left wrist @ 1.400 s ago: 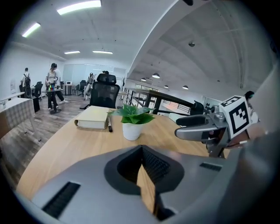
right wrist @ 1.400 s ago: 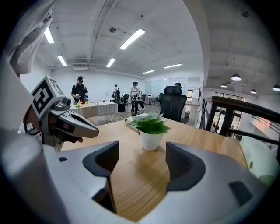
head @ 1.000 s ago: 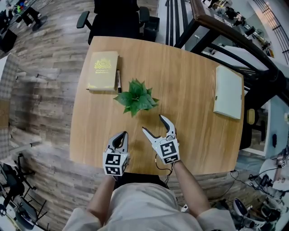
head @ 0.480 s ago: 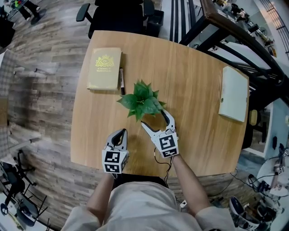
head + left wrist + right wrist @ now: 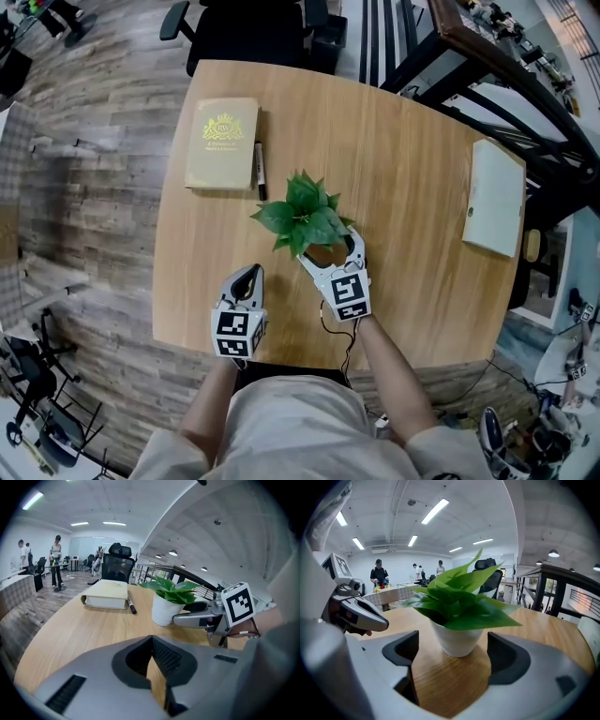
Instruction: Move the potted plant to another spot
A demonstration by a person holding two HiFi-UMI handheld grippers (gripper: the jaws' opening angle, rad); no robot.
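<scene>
Right gripper [image 5: 328, 248]: moved up from 6 o'clock over the last second, jaws opening wide around potted plant [image 5: 305, 214] at table [image 5: 403, 187] centre, not pressing yet; left gripper [image 5: 251, 272] closed, empty, at 7 o'clock; grasp likely next.

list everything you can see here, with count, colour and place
wooden table: one, light brown, centre
cream hardcover book: one, gold emblem, far left of the table
black marker pen: one, just right of the book
potted plant: one, green leaves in a white pot, middle of the table
flat white pad: one, right edge of the table
black office chair: one, beyond the far edge
left gripper: grey, shut, empty, near edge
right gripper: grey, jaws opening, either side of the potted plant, not touching
</scene>
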